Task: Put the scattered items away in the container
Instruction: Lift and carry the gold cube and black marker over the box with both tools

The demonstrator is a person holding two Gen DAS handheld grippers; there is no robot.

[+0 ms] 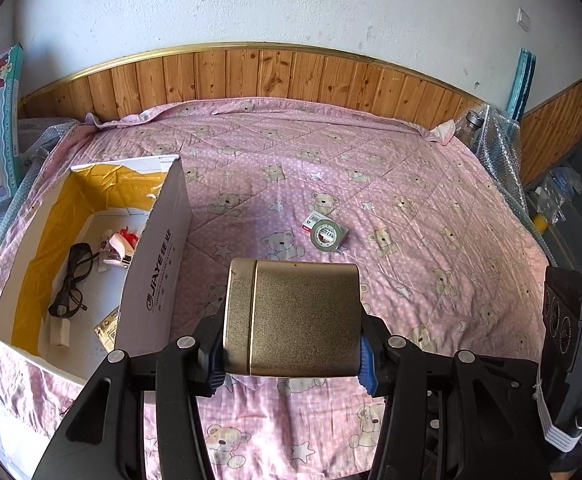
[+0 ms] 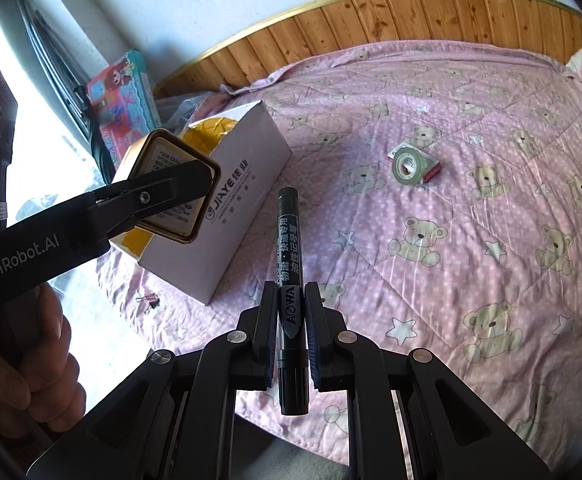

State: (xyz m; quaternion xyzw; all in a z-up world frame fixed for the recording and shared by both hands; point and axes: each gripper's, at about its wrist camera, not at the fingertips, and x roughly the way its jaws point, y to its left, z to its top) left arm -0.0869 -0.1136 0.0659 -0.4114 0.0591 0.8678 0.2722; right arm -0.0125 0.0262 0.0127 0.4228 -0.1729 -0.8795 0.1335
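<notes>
Left wrist view
Left gripper [image 1: 291, 342]: my jaws are clamped on the two ends of a gold tin [image 1: 297, 316], carried above the bed [image 1: 431, 216], just right of the box.
Gold tin, handling: rigid metal with a smooth finish, likely slippery; the lid seam sits near one end, so I judge the end-to-end hold safer than pinching the lid.
Cardboard box [image 1: 159, 264]: open, white outside, yellow-lined, at the bed's left side.
Box contents: black glasses [image 1: 71, 280], a small white block [image 1: 60, 332], a sachet [image 1: 107, 330], some red-and-white bits I cannot identify.
Tape roll [image 1: 328, 235]: green, lying on a small red-and-white packet [image 1: 309, 224], well apart from the box.

Right wrist view
Right gripper [image 2: 291, 336]: my jaws are closed on a black marker [image 2: 290, 280], cap end pointing forward.
Marker, handling: light, stiff, round-bodied; it could roll or swivel, so a mid-barrel hold suits it.
Gold tin [image 2: 163, 160]: seen end-on in the other gripper, over the box's near corner.
A hand [image 2: 31, 368]: wrapped round that gripper's handle.
Binder clip [image 2: 149, 301]: on the bed, just beside the box's near end.
Left to collect, by my judgement: tape roll, packet, clip.
</notes>
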